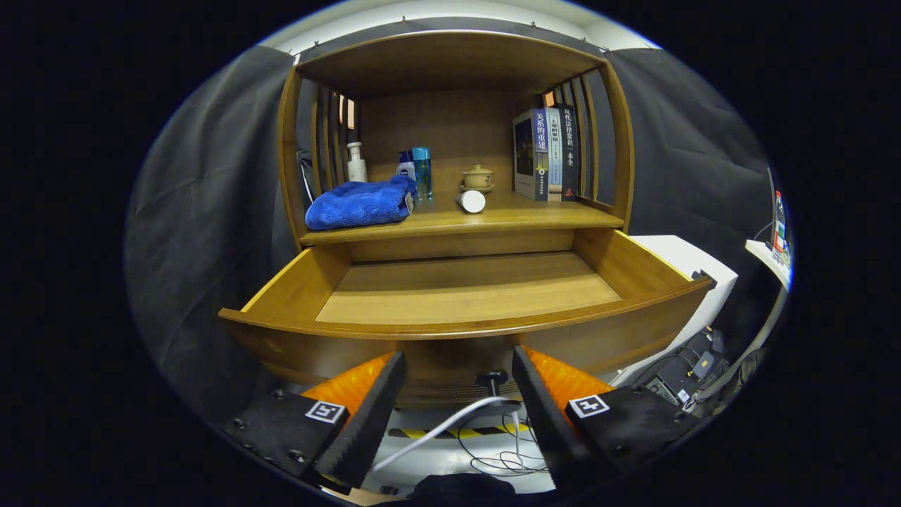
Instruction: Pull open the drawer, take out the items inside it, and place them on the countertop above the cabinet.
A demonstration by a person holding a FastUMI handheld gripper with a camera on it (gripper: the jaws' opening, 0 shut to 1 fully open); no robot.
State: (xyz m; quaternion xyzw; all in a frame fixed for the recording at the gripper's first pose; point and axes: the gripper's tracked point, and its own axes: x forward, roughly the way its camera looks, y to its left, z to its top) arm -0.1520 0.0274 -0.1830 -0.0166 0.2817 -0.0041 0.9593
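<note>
The wooden drawer [464,324] stands pulled out toward me, and its bare floor [468,289] holds nothing I can see. Its dark knob [491,380] sits on the drawer front, low down between my fingers. My gripper [457,366] is open just in front of the drawer front, with nothing between its orange-and-black fingers [373,401]. On the countertop [507,211] above the drawer lie a folded blue towel [359,203] and a white cylinder [471,201] on its side.
At the back of the countertop stand a white pump bottle [357,163], a blue bottle [421,172], a lidded cup [478,177] and several books [545,155]. A white box [693,267] sits right of the drawer. Cables [493,436] trail on the floor below.
</note>
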